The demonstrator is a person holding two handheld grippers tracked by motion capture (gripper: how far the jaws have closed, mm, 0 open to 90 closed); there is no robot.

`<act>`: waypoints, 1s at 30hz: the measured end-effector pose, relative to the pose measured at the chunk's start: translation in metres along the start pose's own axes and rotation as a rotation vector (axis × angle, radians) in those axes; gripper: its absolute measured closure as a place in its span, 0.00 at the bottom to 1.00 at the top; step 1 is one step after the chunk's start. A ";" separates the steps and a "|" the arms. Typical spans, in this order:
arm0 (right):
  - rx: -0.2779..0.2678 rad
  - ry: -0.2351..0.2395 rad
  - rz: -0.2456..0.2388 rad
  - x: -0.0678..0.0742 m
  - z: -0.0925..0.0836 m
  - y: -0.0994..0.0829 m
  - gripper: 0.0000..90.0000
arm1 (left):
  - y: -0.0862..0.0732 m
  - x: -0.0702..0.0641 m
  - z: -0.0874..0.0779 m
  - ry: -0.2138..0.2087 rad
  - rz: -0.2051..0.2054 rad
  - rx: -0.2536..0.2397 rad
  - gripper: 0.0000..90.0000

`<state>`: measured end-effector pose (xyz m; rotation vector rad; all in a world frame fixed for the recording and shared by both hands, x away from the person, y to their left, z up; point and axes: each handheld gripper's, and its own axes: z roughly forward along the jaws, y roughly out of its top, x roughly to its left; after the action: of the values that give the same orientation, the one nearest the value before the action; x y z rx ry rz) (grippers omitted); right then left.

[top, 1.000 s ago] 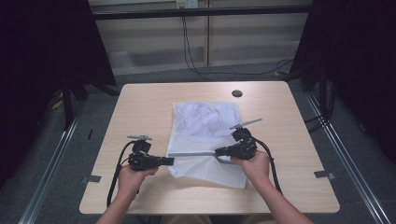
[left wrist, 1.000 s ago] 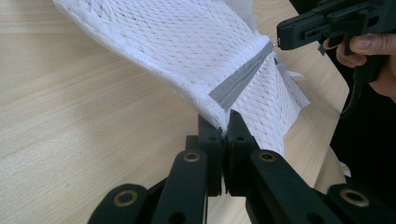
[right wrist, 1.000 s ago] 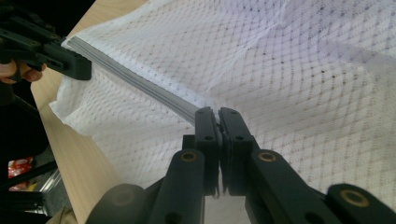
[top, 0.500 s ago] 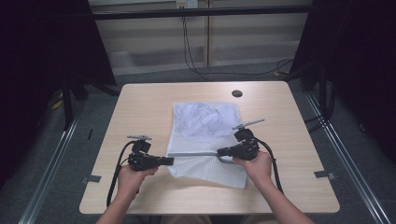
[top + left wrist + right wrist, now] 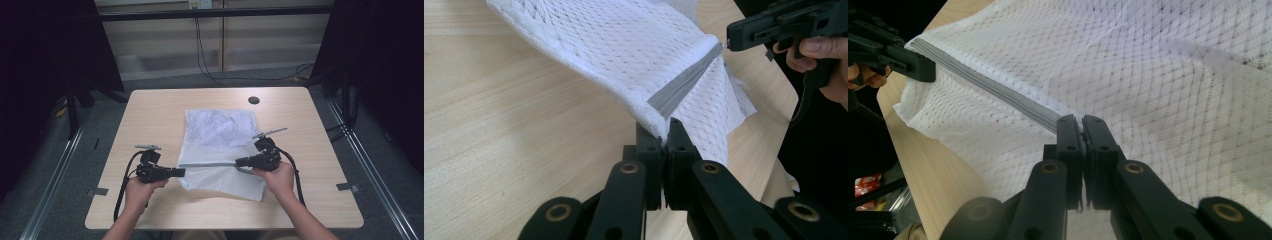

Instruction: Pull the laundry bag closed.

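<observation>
Bench (image 5: 150, 115): pale wood, seen from above, a person's forearms reaching in from the near edge.
Mesh bag (image 5: 220, 130): white netting lying at the bench's middle (a grey zipper band (image 5: 207, 164) crosses it), its near part lifted between the two grippers.
Left hand-held gripper (image 5: 181, 172): jaws pressed together, pinching the bag at the zipper's left end.
Right hand-held gripper (image 5: 239, 162): jaws pressed together, pinching the bag at the zipper's right end.

Recording lab, bare wooden table (image 5: 150, 115), black curtains (image 5: 45, 60), floor rails (image 5: 55, 180), trailing cables (image 5: 205, 55)
</observation>
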<state>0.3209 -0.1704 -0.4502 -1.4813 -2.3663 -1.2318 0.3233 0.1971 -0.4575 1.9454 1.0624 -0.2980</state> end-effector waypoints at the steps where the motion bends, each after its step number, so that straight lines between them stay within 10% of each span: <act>1: -0.001 -0.003 -0.002 0.000 -0.001 0.000 0.97 | 0.000 0.000 0.000 0.002 -0.004 -0.004 0.98; 30: -0.003 -0.026 0.008 -0.007 -0.007 -0.003 0.97 | 0.000 0.000 -0.001 0.002 -0.009 -0.007 0.98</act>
<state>0.3197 -0.1807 -0.4501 -1.5151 -2.3730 -1.2224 0.3230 0.1981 -0.4574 1.9359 1.0728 -0.2974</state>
